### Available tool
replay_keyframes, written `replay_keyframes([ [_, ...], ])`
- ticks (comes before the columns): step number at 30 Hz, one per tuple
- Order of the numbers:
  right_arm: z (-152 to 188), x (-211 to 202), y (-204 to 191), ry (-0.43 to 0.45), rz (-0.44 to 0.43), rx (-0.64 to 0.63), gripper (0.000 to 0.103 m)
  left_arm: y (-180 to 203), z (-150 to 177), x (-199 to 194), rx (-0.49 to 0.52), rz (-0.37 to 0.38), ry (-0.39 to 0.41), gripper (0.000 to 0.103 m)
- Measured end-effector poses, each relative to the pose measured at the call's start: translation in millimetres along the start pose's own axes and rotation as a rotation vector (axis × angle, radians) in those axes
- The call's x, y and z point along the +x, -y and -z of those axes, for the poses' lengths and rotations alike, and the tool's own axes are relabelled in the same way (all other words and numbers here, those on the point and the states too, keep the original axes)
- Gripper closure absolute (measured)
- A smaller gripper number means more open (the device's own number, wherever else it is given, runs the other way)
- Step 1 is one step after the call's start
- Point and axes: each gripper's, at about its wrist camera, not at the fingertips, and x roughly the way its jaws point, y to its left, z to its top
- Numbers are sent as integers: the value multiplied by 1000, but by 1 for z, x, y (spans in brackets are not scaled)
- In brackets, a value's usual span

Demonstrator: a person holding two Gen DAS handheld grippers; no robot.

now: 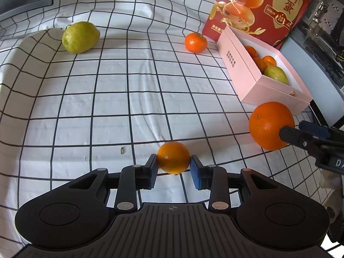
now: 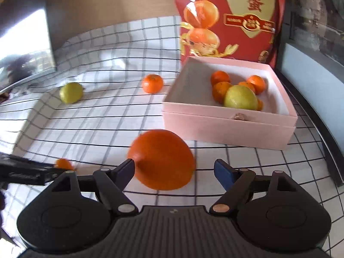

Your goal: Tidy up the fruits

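Surface: white cloth with a black grid [image 1: 111,99] over the table; loose fruit lies spread across it.
Target box: open pale pink cardboard box [image 2: 228,126] at far right, against a red printed packet [image 2: 232,19] that stands behind it. It already holds several small oranges and one yellow-green fruit [image 2: 240,97], so it reads as the collecting point.
Left gripper [image 1: 173,166]: clenched on a small round orange [image 1: 173,157], one blue pad on each flank at the widest part. The fruit looks to sit at or just above the cloth; whether it is lifted cannot be told. A grip across the middle should keep a round fruit from squirting out.
Right gripper [image 2: 174,172]: jaws around a large round orange [image 2: 162,159], near the pink box's front wall. The left pad touches the skin; the right pad shows a gap in the wrist view, so I log it as not gripping. This view is blurred.
Remaining loose: a yellow-green lemon-shaped fruit [image 1: 80,37] at far left and a small mandarin [image 1: 195,42] just left of the box's far corner.
Judgement: task partway; two fruits in hand or nearly so, two untouched.
Risk: the large orange may roll if only one pad bears on it.
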Motion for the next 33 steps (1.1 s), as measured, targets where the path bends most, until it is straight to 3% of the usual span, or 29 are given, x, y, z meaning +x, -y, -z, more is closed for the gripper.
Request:
replay_keyframes([
  [19, -14, 81, -26, -79, 62, -87, 18, -1, -1, 1, -8, 9, -1, 66],
  [33, 12, 34, -24, -103, 54, -78, 23, 0, -4, 4, 5, -2, -7, 65],
])
